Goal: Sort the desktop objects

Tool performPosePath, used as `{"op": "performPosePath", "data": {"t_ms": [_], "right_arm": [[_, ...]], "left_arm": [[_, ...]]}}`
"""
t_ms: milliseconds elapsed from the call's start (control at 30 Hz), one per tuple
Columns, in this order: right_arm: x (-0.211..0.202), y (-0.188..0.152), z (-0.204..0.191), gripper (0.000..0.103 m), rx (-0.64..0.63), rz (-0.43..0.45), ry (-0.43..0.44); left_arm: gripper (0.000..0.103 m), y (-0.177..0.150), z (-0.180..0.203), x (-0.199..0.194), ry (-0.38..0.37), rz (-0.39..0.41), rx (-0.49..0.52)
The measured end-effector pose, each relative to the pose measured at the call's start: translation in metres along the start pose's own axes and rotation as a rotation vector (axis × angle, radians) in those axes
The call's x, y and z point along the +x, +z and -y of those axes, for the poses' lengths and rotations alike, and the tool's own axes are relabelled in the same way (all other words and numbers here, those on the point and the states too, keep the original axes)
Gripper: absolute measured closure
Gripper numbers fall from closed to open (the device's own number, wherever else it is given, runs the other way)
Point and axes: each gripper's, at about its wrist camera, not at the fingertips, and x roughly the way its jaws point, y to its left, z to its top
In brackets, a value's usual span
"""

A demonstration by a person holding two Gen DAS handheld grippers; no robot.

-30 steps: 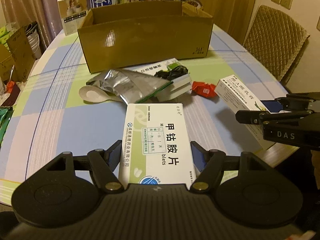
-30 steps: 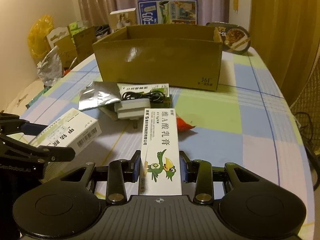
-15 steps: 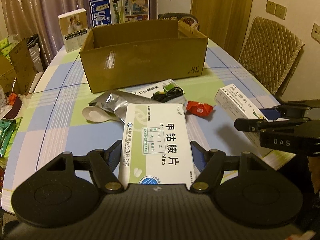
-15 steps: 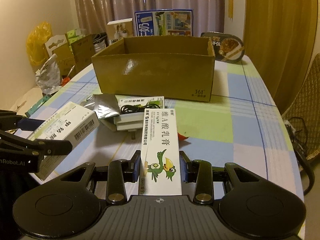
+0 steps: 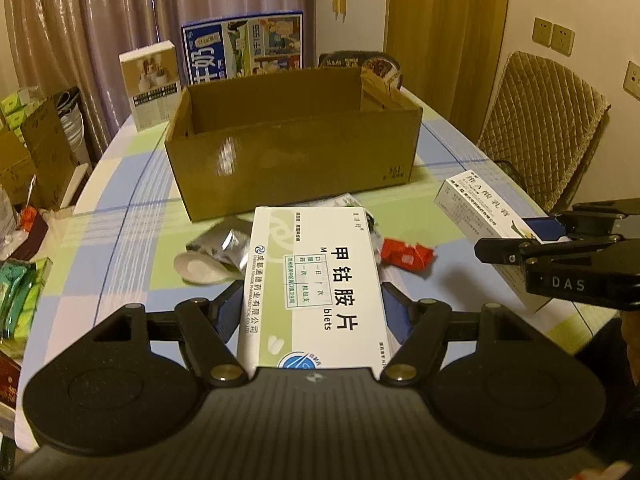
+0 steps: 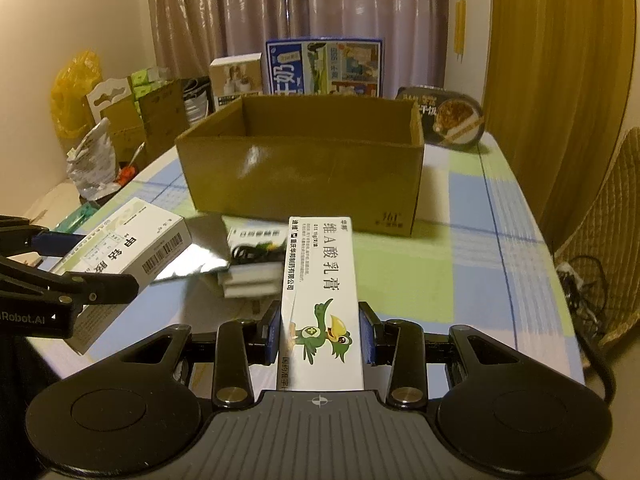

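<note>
Checked tablecloth [image 5: 120, 184] under warm light, curtains behind, open carton [image 5: 296, 140] in the middle of the far half, mouth up, probably the sorting bin. Left gripper [image 5: 312, 312] pinches a wide white pill box [image 5: 316, 284] by its long sides, lifted off the cloth and aimed at the carton; label reads "甲钴胺片", "blets", and a pharma company line along the edge. Right gripper [image 6: 320, 332] is clamped on a narrow cream box [image 6: 320, 300], held lengthwise so it points at the carton; print reads "维A酸乳膏" with a green cartoon bird. Both boxes hang near, short of the carton, likely about to be carried over its rim. Carton front shows "361". Right gripper's arm reads "DAS", left one's "Robot.AI". Left on the cloth between: foil pouch [image 5: 224, 244], red wrapper [image 5: 406, 254], black cable [image 6: 252, 250] on a white stack. Blue poster [image 6: 324, 66] at far edge, text too blurry.
</note>
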Motion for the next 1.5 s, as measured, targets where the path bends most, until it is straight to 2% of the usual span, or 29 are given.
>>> {"op": "performPosePath", "data": {"t_ms": [300, 900, 1233, 1500], "right_arm": [[0.012, 0.032, 0.006, 0.068, 0.004, 0.026, -0.004], [0.056, 0.094, 0.028, 0.068, -0.005, 0.045, -0.006], [0.100, 0.148, 0.041, 0.068, -0.005, 0.060, -0.003], [0.142, 0.188, 0.043, 0.068, -0.001, 0.055, 0.012]], "left_arm": [[0.036, 0.032, -0.008, 0.013, 0.002, 0.037, -0.006], [0.036, 0.081, -0.035, 0.056, 0.008, 0.059, -0.016], [0.036, 0.133, -0.071, 0.090, 0.034, 0.103, -0.045], [0.036, 0.179, -0.096, 0.129, 0.017, 0.125, -0.088]]}}
